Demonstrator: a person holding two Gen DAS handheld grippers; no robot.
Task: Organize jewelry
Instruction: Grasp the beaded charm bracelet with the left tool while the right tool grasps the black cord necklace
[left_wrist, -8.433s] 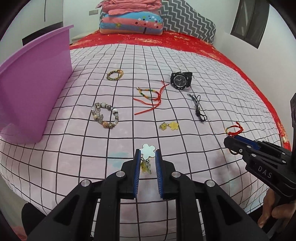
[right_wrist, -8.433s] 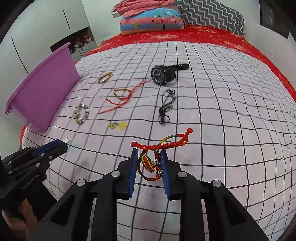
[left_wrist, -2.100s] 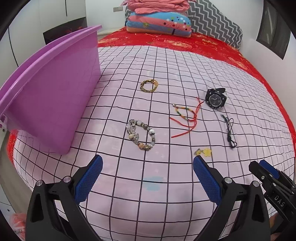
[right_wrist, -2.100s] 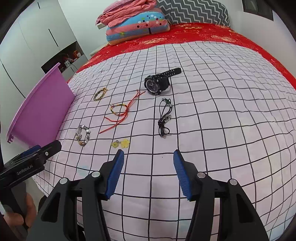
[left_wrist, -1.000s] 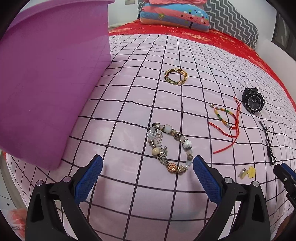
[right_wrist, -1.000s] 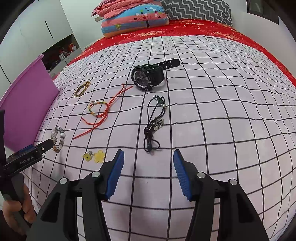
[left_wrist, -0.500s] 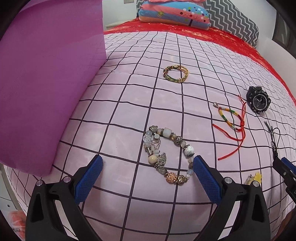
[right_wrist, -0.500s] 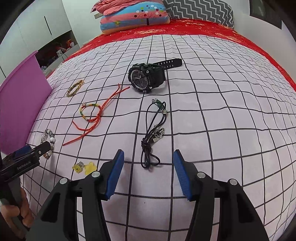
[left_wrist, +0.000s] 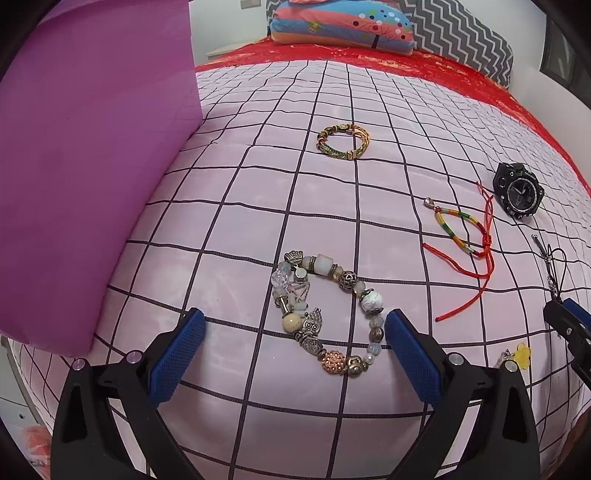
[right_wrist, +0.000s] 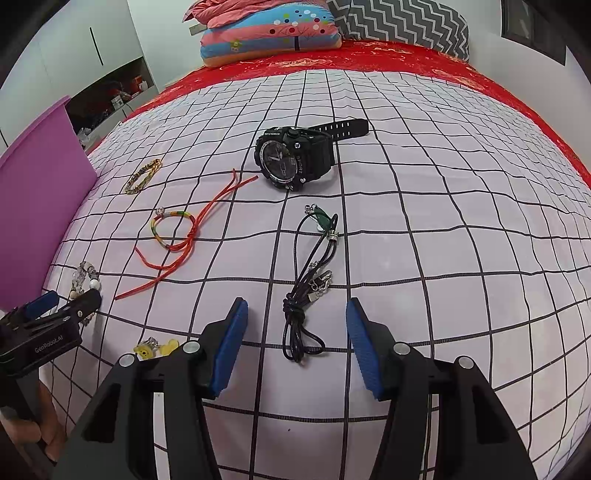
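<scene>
Left gripper (left_wrist: 293, 332) tilted steeply down over the near edge of the bed, jaws spread wide, nothing gripped; blue pads (left_wrist: 177, 356) flanking the near half of the beaded charm bracelet (left_wrist: 327, 312) without touching it. Holding hand (right_wrist: 27, 437) only partly seen at the lower left corner of the right wrist view, fingers wrapped on the handle.

Purple bin (left_wrist: 85, 166) at far left on the checked bedspread (left_wrist: 258, 177), its rim cut off by the frame edge, contents out of sight. Gold-green braided bracelet (left_wrist: 343, 146) further up the bed, well apart from the beads. Multicoloured cord bracelet (left_wrist: 458, 230) with red tails to the right, then the black sport watch (right_wrist: 295, 158) lying face-up, strap stretched behind it. Yellow flower earrings (right_wrist: 157, 347) half hidden behind the right gripper's left finger; details too small to make out.

Right gripper (right_wrist: 295, 339) likewise pitched downward, jaws about halfway apart and empty, the knotted lower end of the black cord necklace (right_wrist: 310, 280) lying between the pads, untouched. Hand on this gripper out of view. Pillows (right_wrist: 273, 33) stacked at the head of the bed.
</scene>
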